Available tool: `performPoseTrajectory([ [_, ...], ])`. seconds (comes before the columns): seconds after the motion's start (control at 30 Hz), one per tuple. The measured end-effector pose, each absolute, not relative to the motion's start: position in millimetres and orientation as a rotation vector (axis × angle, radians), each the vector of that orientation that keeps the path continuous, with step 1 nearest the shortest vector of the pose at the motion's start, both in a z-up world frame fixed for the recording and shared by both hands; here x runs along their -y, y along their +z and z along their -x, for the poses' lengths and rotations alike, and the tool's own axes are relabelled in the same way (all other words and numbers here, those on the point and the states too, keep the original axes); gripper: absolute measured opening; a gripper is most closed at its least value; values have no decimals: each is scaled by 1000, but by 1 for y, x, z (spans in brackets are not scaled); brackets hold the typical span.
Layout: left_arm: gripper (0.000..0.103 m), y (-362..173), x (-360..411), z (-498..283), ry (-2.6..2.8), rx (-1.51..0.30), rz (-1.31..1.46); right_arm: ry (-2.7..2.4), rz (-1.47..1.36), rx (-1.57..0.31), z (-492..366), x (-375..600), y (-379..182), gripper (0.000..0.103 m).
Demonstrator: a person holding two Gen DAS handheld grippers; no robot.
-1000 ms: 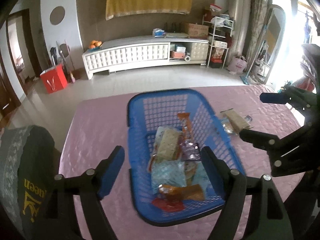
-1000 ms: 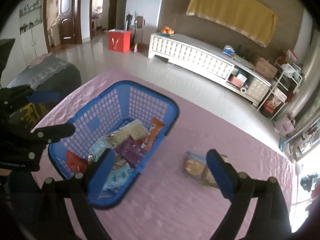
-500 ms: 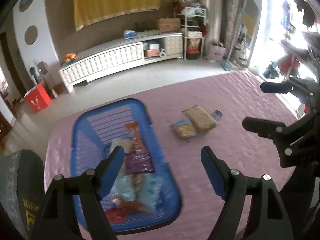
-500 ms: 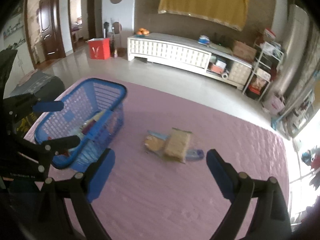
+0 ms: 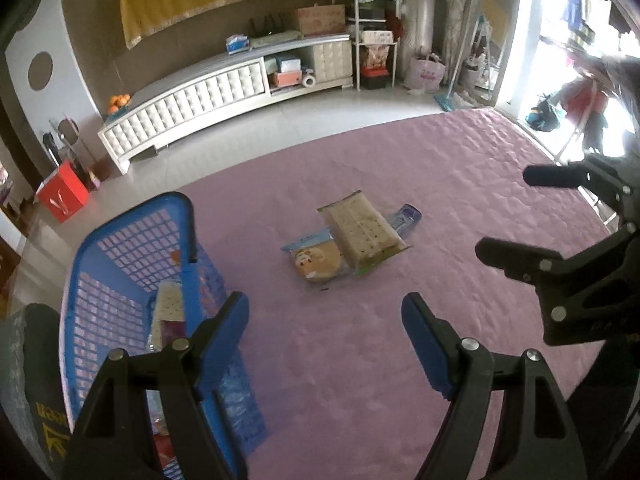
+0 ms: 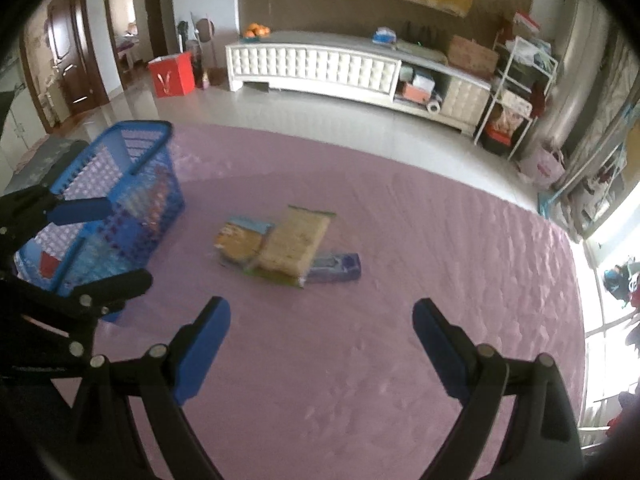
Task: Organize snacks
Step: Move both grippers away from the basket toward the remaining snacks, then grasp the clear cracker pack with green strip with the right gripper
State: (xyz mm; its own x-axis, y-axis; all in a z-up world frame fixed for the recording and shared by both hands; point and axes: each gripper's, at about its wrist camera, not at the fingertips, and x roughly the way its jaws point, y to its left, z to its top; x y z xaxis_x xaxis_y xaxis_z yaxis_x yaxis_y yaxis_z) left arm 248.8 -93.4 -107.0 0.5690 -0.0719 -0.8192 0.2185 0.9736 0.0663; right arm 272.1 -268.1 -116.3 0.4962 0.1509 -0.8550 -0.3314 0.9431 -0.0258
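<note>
Three loose packs lie together mid-table: a tan cracker pack (image 5: pixel 362 228) (image 6: pixel 296 240) rests partly on a round-cookie pack (image 5: pixel 318 258) (image 6: pixel 242 240) and a purple pack (image 5: pixel 406 216) (image 6: pixel 336 266). A blue plastic basket (image 5: pixel 191 224) (image 6: pixel 136 125) holding several snacks stands to their left. My left gripper (image 5: pixel 324 332) is open and holds nothing; it hovers short of the pile, its left finger over the basket's corner. My right gripper (image 6: pixel 322 332) hovers open on the near side of the pile. Each gripper shows at the edge of the other's view, the right gripper (image 5: pixel 520 216) and the left gripper (image 6: pixel 100 246).
A quilted purple cloth (image 5: pixel 400 160) covers the table, whose far edge drops to a tiled floor. A dark cushioned chair (image 5: pixel 24 360) stands at the table's left. Beyond are a white TV cabinet (image 5: pixel 208 96), a red box (image 5: pixel 62 196) and a shelf rack (image 6: pixel 516 92).
Both views have swung from the basket to the right. The basket has slid to the left edge and the loose packs are now centred and closer. Both sets of jaws stay equally wide.
</note>
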Motion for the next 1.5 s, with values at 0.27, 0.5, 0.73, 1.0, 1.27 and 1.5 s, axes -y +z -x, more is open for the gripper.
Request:
performPoseTrajectory([
  [0.27, 77, -133, 97, -277, -93, -978, -154, 320, 100, -1107, -317, 272, -145, 95],
  [0.5, 56, -148, 103, -303, -84, -995, -185, 359, 102, -1190, -356, 253, -171, 95],
  [0.73, 37, -173, 96, -320, -33, -1077, -144, 375, 147, -1237, -374, 235, -188, 82],
  [1.0, 30, -179, 80, -329, 13, -1075, -103, 375, 121, -1329, -389, 226, -215, 81],
  [1.27, 30, -178, 81, -335, -4, -1066, -89, 384, 149, -1339, -387, 228, -225, 70],
  [1.5, 45, -176, 79, -332, -19, -1062, -70, 408, 8, -1245, -362, 270, -205, 30],
])
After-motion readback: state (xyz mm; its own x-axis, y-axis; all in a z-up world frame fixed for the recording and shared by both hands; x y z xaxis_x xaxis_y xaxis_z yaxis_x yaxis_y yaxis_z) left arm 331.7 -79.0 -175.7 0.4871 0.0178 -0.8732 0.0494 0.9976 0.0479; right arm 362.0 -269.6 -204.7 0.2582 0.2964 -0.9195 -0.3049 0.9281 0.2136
